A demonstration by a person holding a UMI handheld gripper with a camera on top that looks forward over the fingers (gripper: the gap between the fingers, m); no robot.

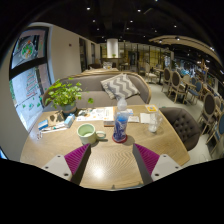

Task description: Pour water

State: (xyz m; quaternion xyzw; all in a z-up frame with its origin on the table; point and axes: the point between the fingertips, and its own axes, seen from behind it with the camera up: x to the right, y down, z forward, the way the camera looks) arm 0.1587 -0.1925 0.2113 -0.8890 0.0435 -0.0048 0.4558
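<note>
Claw (pixel 109 160) is held wide, empty, short of bottle (pixel 121 122) and cup (pixel 87 131) mid-tabletop (pixel 110 165); a misjudged approach could topple the bottle.

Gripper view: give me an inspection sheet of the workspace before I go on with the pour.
Surface: round wooden table, bare near the fingers.
Job's things: water bottle with blue label, upright, beyond the fingers; green cup beside it.
Clutter: papers behind the bottle; potted plant at the far edge; small items beside it, too small to name.
Gripper: gripper open, holding nothing, short of the bottle.
Cables: nothing seen.
Surroundings: sofa with a striped cushion, grey chair, more tables and chairs beyond.
</note>
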